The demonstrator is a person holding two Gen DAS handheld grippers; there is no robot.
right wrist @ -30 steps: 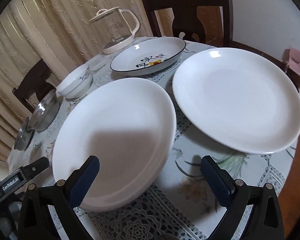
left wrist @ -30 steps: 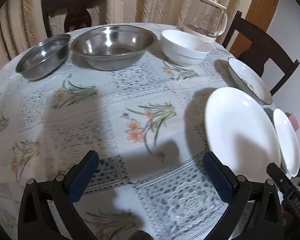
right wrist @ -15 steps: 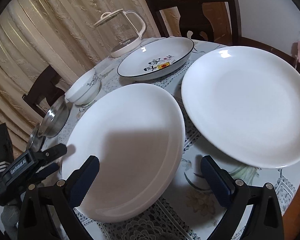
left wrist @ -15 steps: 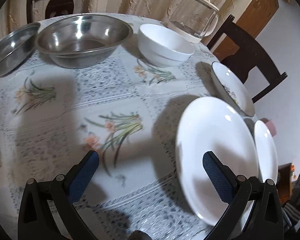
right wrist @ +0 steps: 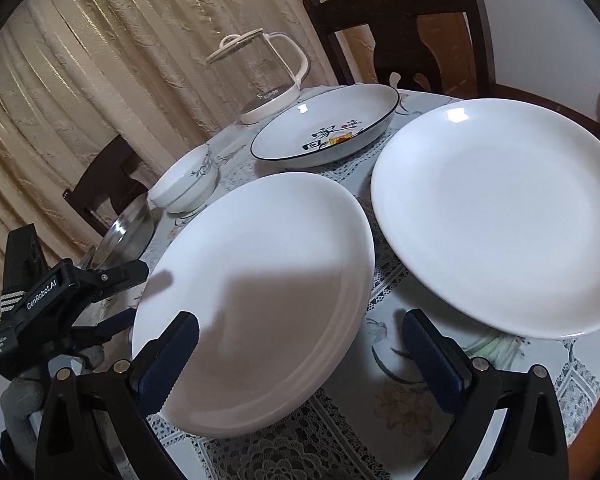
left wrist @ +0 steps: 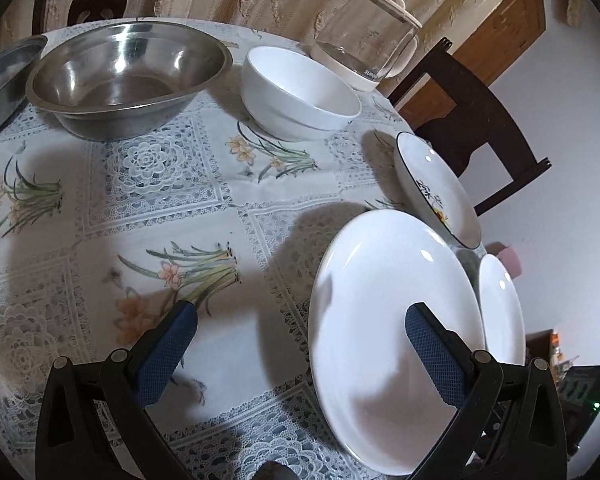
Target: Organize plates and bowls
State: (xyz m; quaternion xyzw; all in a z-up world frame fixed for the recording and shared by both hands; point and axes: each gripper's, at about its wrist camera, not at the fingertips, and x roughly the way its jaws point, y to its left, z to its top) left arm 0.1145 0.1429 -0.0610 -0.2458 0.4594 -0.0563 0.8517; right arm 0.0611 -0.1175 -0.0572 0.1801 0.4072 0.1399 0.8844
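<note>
Left gripper [left wrist: 298,340] fingers spread, empty; plain white round plate [left wrist: 392,340] lies under its right finger. Right gripper [right wrist: 300,346] also spread, empty, same plate [right wrist: 256,300] under its left finger. Risk: both closing on one rim, glazed edge slips, knocks second white plate [right wrist: 500,216].

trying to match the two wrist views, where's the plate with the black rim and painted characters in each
Left wrist: the black-rimmed plate sits at the right, seen edge-on, just beyond the near white plate.
Right wrist: black-rimmed plate is at upper centre, beyond both white plates.
Shared landmark: the glass jug stands behind it in both views.
</note>
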